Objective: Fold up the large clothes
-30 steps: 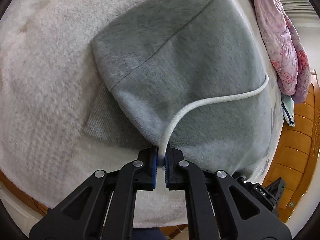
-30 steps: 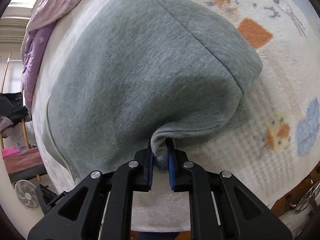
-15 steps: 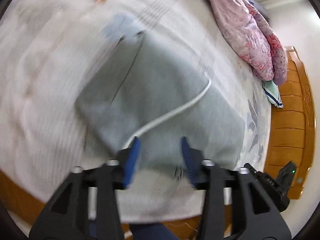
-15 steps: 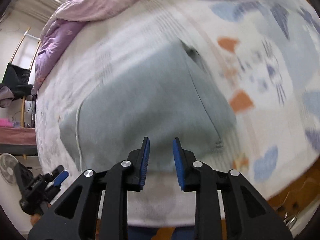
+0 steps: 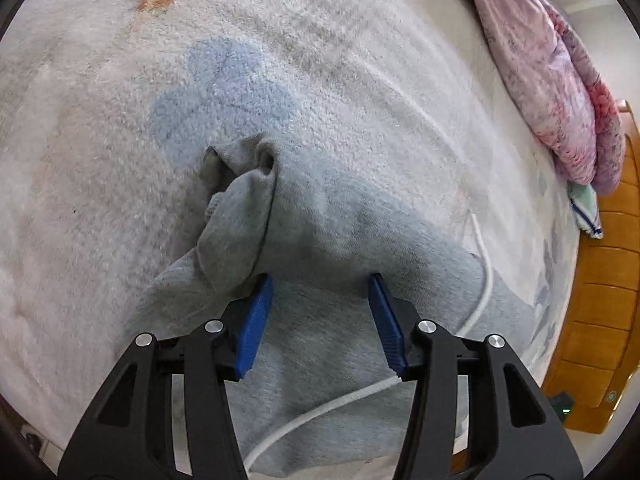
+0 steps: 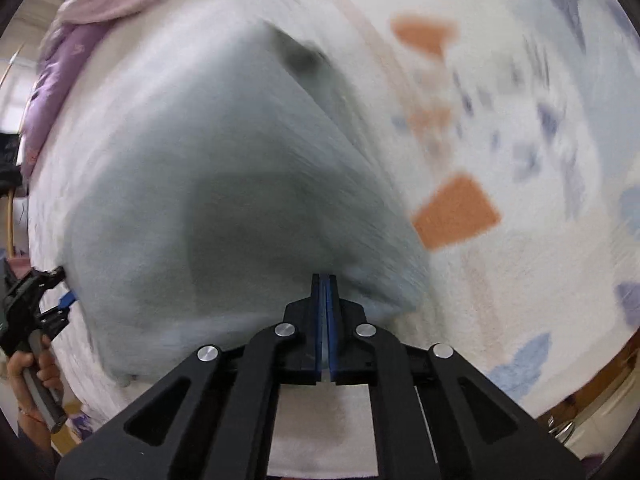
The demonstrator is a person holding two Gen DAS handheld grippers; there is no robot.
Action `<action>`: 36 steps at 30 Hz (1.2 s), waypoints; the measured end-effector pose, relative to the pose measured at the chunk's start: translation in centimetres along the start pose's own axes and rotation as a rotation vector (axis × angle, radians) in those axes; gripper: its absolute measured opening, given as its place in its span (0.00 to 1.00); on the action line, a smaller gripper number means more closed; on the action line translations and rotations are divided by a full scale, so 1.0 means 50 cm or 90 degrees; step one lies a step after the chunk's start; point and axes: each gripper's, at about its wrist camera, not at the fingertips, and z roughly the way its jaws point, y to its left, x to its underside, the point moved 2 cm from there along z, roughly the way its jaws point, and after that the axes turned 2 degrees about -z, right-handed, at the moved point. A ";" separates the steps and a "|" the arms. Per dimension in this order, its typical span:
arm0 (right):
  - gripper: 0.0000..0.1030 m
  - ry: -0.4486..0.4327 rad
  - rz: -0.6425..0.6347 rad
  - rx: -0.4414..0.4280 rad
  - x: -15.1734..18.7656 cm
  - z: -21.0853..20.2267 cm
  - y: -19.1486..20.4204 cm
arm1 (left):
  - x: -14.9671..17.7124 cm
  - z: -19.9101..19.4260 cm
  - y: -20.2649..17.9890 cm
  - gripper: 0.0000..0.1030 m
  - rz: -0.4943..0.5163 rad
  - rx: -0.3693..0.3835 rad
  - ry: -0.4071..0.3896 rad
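While the left gripper (image 5: pixel 320 292) hangs released over the grey sweatshirt (image 5: pixel 340 240) on the bed (image 5: pixel 80 160), a pink quilt (image 5: pixel 552 92) lies well apart; the garment's bunched end points away, a white drawstring (image 5: pixel 484 284) trailing. From the right wrist, blurred, the right gripper (image 6: pixel 324 280) is clenched empty above the sweatshirt's near edge.

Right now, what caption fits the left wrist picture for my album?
Open left gripper above a gray hoodie on a fluffy blanket.

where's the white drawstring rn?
Left wrist view: the white drawstring lies on the grey hoodie, curving past the right side of the open left tool.
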 end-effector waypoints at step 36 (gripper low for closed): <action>0.00 0.008 -0.160 -0.018 0.079 0.094 0.358 | 0.198 -0.043 0.227 0.59 -0.094 0.088 0.063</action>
